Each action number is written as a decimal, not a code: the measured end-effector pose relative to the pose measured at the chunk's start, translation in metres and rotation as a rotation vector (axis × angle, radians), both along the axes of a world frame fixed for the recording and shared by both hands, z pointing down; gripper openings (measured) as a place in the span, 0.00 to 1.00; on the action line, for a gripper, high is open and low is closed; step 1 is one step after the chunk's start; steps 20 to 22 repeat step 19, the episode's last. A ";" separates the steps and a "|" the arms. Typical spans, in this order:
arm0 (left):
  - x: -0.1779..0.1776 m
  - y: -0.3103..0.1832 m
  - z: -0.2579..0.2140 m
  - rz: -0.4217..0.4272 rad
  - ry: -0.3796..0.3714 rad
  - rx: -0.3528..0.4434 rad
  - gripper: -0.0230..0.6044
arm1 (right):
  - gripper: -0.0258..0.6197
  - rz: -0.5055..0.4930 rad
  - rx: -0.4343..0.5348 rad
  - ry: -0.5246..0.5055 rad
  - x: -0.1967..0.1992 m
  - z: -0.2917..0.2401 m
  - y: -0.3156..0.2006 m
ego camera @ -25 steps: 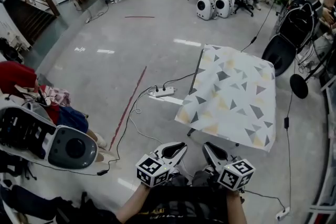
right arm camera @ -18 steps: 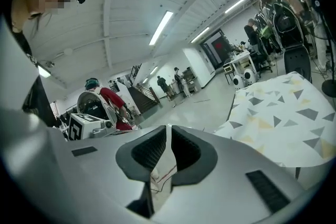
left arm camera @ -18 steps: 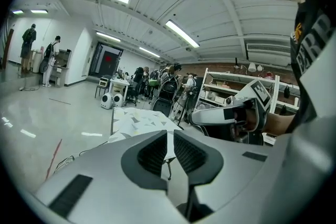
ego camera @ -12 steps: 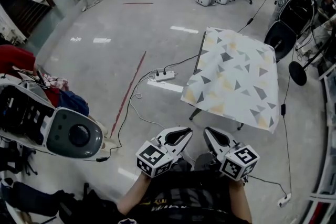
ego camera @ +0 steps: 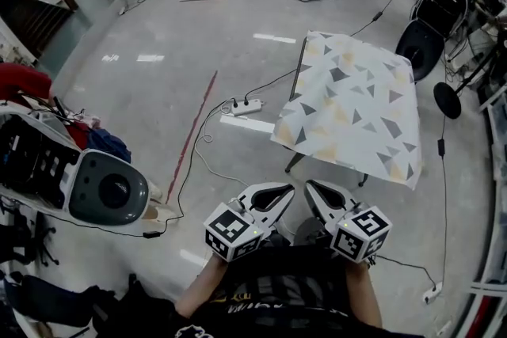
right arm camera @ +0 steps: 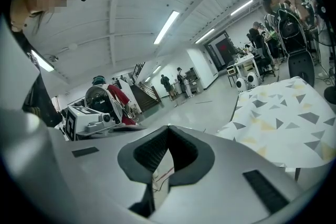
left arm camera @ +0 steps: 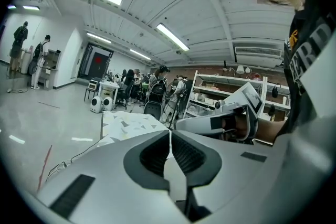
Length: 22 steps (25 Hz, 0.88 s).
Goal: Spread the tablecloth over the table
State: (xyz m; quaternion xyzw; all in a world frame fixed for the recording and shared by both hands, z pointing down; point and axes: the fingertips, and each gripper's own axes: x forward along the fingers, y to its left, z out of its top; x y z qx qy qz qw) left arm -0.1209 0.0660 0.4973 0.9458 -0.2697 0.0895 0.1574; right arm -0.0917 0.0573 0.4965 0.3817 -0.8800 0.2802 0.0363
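The tablecloth (ego camera: 352, 103), white with grey and yellow triangles, lies draped over the table a few steps ahead, its near edge hanging down. It also shows in the left gripper view as the tablecloth (left arm camera: 128, 124) and in the right gripper view as the tablecloth (right arm camera: 283, 118). Both grippers are held close to the person's body, far from the table. The left gripper (ego camera: 287, 189) is closing, its tips (left arm camera: 169, 131) meeting with nothing between them. Beside it, the right gripper (ego camera: 310, 186) is shut and empty, as the right gripper view (right arm camera: 168, 127) confirms.
A power strip (ego camera: 245, 106) with cables lies on the floor left of the table, near a red floor line (ego camera: 194, 131). A large white-and-black machine (ego camera: 87, 182) stands at the left. Black round stands (ego camera: 447, 100) and chairs (ego camera: 420, 51) crowd the right side.
Both grippers have come up a little in the head view and sit closer together. The head view has shifted, so the table stands slightly higher in the picture. The cloth lies as before.
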 end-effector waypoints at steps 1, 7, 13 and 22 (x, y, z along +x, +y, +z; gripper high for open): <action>0.001 0.000 0.000 0.003 -0.004 0.000 0.08 | 0.06 0.000 -0.005 -0.001 0.000 0.001 0.000; 0.005 0.001 0.000 0.005 -0.010 0.006 0.08 | 0.06 -0.016 -0.009 0.008 0.001 0.003 0.001; 0.006 0.001 0.000 0.010 -0.019 0.012 0.08 | 0.06 -0.034 -0.017 0.031 -0.004 0.004 0.004; 0.013 -0.001 -0.001 0.026 -0.024 0.012 0.08 | 0.06 -0.037 -0.017 0.051 0.001 0.007 0.003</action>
